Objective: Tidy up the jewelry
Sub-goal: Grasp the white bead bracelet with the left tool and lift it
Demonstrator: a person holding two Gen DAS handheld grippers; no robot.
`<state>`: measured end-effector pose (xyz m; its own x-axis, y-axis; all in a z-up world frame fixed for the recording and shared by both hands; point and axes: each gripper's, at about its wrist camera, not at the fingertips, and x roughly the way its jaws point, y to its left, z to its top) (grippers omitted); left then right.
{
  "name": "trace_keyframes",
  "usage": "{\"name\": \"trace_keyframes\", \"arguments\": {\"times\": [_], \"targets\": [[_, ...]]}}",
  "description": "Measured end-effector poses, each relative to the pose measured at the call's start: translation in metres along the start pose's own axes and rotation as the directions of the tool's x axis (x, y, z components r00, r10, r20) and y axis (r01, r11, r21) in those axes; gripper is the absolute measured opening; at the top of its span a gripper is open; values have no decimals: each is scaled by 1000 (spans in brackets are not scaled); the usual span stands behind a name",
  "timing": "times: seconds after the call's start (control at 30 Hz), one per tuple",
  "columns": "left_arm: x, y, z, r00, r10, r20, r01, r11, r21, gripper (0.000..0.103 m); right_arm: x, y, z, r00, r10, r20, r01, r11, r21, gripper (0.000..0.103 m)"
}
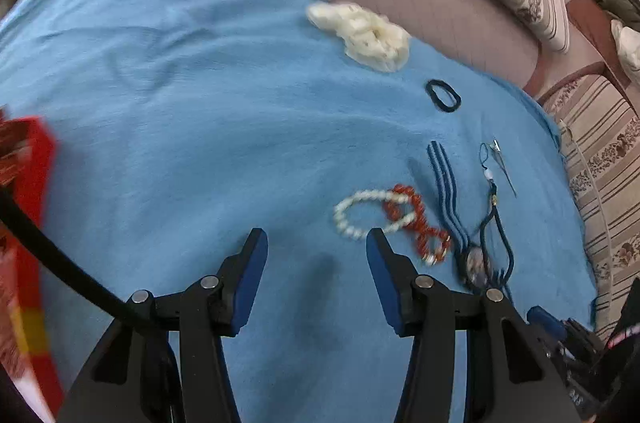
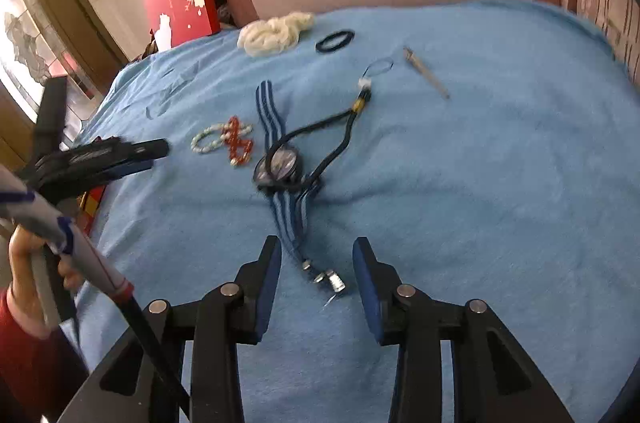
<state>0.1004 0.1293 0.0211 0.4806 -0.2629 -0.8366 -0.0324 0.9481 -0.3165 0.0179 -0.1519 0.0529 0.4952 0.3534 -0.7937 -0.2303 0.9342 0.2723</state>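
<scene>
In the left wrist view the red patterned box (image 1: 24,159) is cut off by the left edge and smeared by blur, and the round dark pendant (image 1: 476,265) on its black cord is too blurred to read (its face shows only a pale smudge). In the right wrist view the blue-and-white striped band (image 2: 290,219) passes beneath that pendant, hiding its middle. The thin metal pin (image 2: 426,73) is too small to identify.
</scene>
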Motion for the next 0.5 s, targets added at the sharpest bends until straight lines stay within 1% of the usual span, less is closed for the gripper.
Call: {"name": "trace_keyframes", "arguments": {"times": [0.03,0.07,0.13,0.17,0.2,0.23,0.33,0.4,0.5], "targets": [[9,-4,4,1000,-21,-18,21,1000,11,50,0,-3,1,1000,0,2,0,1000,11,40],[16,-10,8,1000,-16,-21,17,999,34,50,1,-6,3,1000,7,2,-7,1000,22,40],[22,-24,11,1000,13,-10,-12,996,90,50,2,-10,6,1000,5,5,-5,999,38,40],[26,-32,12,999,27,-17,-25,992,128,46,3,-11,7,1000,0,7,0,999,40,40],[28,-40,10,998,57,-23,-52,985,163,13,5,-12,9,1000,-10,9,10,999,38,40],[30,-44,9,996,74,-42,-65,981,185,5,6,-13,11,1000,-27,10,26,999,33,40],[20,-52,-3,995,98,-31,-88,969,230,5,8,-14,13,998,-59,17,58,998,32,40],[3,-51,-11,997,77,-20,-70,972,226,5,6,-18,12,998,-57,23,56,997,46,40],[-37,-47,-29,999,32,12,-34,980,194,5,4,-21,12,998,-53,30,51,997,62,40]]}}
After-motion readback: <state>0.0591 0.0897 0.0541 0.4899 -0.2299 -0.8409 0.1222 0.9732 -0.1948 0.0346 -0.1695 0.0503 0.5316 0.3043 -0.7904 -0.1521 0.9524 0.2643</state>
